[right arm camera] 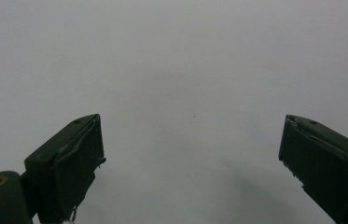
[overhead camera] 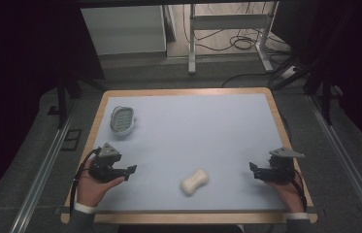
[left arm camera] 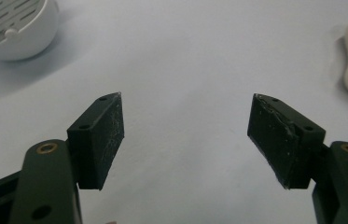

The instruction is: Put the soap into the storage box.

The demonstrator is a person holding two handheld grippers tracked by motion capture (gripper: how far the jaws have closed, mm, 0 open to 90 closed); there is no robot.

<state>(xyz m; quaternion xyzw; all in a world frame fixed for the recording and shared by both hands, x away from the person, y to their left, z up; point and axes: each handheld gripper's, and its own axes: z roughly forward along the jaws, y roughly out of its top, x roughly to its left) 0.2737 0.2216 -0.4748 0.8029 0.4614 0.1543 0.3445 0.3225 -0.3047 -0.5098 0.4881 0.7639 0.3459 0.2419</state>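
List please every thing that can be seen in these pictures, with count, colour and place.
soap bar: one, cream white, near middle of the mat, between the two grippers.
soap dish: one, white with slotted insert, far left part of the mat.
mat: one, pale blue-grey, covers the table top.
table: one, wooden rim around the mat.
desk frame: one, white metal, on the floor beyond the table, cables beside it.
left hand-held gripper: one, black, near left, jaws open, holding nothing.
right hand-held gripper: one, black, near right, jaws open, holding nothing.
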